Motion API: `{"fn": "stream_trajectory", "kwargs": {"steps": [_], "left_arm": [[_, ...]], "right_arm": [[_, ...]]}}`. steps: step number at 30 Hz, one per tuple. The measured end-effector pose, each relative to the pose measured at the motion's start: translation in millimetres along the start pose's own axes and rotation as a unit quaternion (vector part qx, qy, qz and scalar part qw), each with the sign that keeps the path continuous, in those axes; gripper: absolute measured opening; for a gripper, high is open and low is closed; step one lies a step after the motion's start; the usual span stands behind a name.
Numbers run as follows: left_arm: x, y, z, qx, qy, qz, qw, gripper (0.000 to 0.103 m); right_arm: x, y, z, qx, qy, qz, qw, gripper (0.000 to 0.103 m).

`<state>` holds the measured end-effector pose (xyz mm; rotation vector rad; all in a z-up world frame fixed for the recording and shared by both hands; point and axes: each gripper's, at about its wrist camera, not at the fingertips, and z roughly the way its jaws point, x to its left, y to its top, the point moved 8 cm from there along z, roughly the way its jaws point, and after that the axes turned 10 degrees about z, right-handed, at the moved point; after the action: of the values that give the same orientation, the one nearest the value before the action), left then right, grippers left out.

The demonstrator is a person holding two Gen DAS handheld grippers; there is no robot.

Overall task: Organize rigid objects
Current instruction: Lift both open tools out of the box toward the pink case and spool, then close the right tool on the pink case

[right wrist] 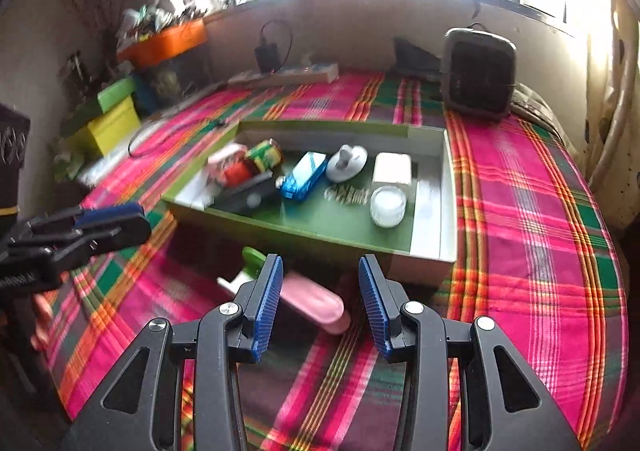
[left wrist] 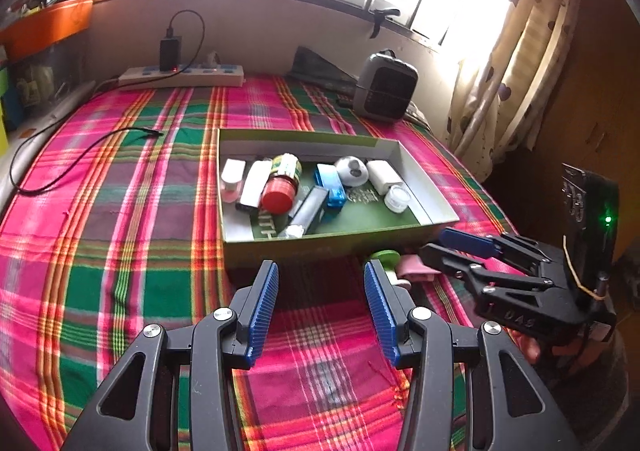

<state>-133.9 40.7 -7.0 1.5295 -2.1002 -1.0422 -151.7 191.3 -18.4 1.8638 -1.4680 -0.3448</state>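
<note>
A shallow green box [left wrist: 320, 245] on the plaid cloth holds several small items: a red-capped bottle [left wrist: 280, 191], a blue case [left wrist: 330, 183] and a white jar [left wrist: 398, 198]. Just before its front wall lie a pink case [right wrist: 316, 303] and a green-capped white bottle [right wrist: 250, 263]. My right gripper [right wrist: 320, 265] is open, its fingers on either side of the pink case's near end without touching it. My left gripper [left wrist: 320, 267] is open over bare cloth with nothing between its pads. It hovers left of the right gripper [left wrist: 434, 243].
A grey heater [left wrist: 384, 87] stands behind the box at the back right. A power strip [left wrist: 180, 75] with a charger lies along the far wall, and a black cable [left wrist: 80, 151] trails over the cloth at left. Green and yellow boxes [right wrist: 112, 119] sit beyond the cloth's left edge.
</note>
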Motion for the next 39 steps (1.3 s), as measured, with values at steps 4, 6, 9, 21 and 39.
{"fn": "stream_trajectory", "kwargs": {"steps": [4, 6, 9, 21, 39], "left_arm": [[-1.0, -5.5, -1.9, 0.001, -0.001, -0.004, 1.0, 0.044], [-0.8, -8.7, -2.0, 0.004, -0.001, -0.005, 1.0, 0.044], [0.1, -12.6, -1.8, 0.007, -0.001, -0.007, 0.9999, 0.044], [1.3, -18.9, 6.9, 0.022, -0.006, -0.014, 0.9996, 0.044], [-10.0, -15.3, 18.8, 0.033, -0.013, -0.011, 0.9993, 0.044]], "right_arm": [[5.1, -4.0, 5.9, 0.008, 0.01, -0.014, 1.0, 0.041], [6.6, -5.0, 8.6, 0.013, 0.01, -0.018, 1.0, 0.041], [8.4, -7.1, 12.7, 0.021, 0.016, -0.025, 0.999, 0.041], [8.0, -20.8, 21.8, 0.062, 0.015, -0.033, 0.997, 0.041], [-0.8, -15.7, 28.6, 0.057, -0.008, -0.033, 0.998, 0.031]]}}
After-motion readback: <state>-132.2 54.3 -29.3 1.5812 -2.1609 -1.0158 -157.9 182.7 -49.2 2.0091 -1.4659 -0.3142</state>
